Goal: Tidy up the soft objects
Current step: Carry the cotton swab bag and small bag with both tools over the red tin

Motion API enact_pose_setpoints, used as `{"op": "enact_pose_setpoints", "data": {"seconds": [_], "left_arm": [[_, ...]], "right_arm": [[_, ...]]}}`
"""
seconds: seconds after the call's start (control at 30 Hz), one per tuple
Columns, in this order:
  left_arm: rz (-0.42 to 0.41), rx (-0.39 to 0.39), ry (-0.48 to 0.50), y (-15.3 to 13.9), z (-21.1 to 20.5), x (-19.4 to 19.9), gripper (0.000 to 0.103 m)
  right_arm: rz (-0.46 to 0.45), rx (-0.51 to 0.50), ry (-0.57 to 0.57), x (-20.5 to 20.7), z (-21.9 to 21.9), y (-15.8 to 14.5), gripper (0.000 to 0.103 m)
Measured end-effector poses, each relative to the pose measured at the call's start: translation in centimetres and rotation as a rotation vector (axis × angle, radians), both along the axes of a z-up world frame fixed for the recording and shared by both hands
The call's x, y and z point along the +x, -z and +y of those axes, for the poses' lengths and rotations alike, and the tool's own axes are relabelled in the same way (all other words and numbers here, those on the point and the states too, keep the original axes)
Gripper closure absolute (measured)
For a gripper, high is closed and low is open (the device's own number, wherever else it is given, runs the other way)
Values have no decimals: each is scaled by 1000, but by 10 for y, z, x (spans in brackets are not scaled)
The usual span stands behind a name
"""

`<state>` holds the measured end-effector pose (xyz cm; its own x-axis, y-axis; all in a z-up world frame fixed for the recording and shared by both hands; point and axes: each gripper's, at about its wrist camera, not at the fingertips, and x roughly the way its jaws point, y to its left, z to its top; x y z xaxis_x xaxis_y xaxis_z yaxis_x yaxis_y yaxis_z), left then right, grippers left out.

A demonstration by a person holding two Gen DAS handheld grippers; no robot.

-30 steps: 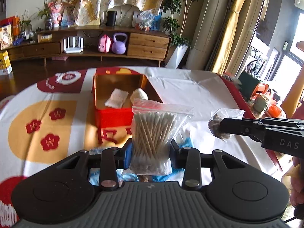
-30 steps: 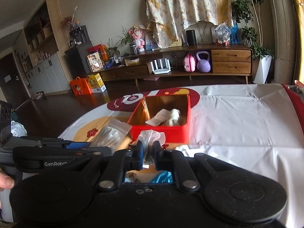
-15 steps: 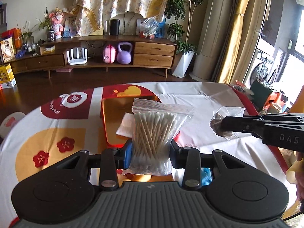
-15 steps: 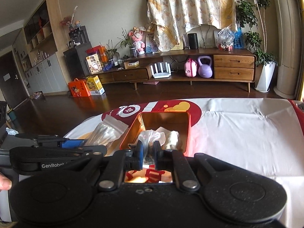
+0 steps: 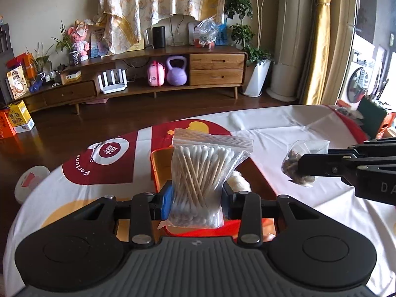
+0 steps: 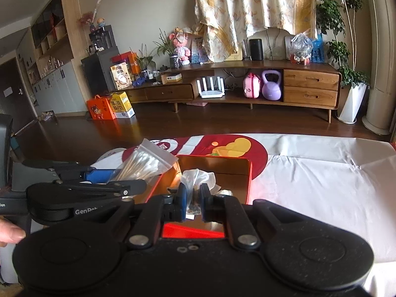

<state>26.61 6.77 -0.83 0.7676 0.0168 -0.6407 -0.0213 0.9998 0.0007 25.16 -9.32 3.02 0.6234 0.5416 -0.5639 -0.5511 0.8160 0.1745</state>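
My left gripper (image 5: 196, 198) is shut on a clear zip bag of cotton swabs (image 5: 200, 180), held upright above the near end of the red tin box (image 5: 160, 163); the bag also shows in the right wrist view (image 6: 146, 160). My right gripper (image 6: 193, 203) is shut on a small clear bag of dark brownish bits (image 6: 198, 180), over the tin's (image 6: 248, 180) near part; the bag shows in the left wrist view (image 5: 299, 163). A white cotton wad (image 5: 238, 182) lies in the tin, partly hidden.
The table wears a white cloth (image 6: 321, 173) with red and yellow prints (image 5: 104, 158). The table's far edge drops to a dark wood floor. A wooden TV cabinet (image 6: 247, 86) stands at the far wall.
Both grippers have moved forward and up over the tin with their bags. The tin now sits close under the fingers and is largely hidden.
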Motion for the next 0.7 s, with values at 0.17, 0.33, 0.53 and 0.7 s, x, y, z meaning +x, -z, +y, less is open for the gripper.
{"op": "enact_pose_setpoints", "data": {"seconds": [0.17, 0.33, 0.53, 0.7], "left_arm": [[29, 26, 2, 13, 0, 24, 65], [65, 12, -16, 28, 2, 47, 65], [104, 40, -23, 49, 0, 71, 65], [149, 60, -29, 68, -3, 92, 65]], "right_arm": [[27, -18, 22, 22, 6, 15, 94], [49, -30, 49, 46, 13, 28, 94], [76, -43, 76, 76, 22, 43, 93], [110, -60, 82, 98, 32, 57, 93]]}}
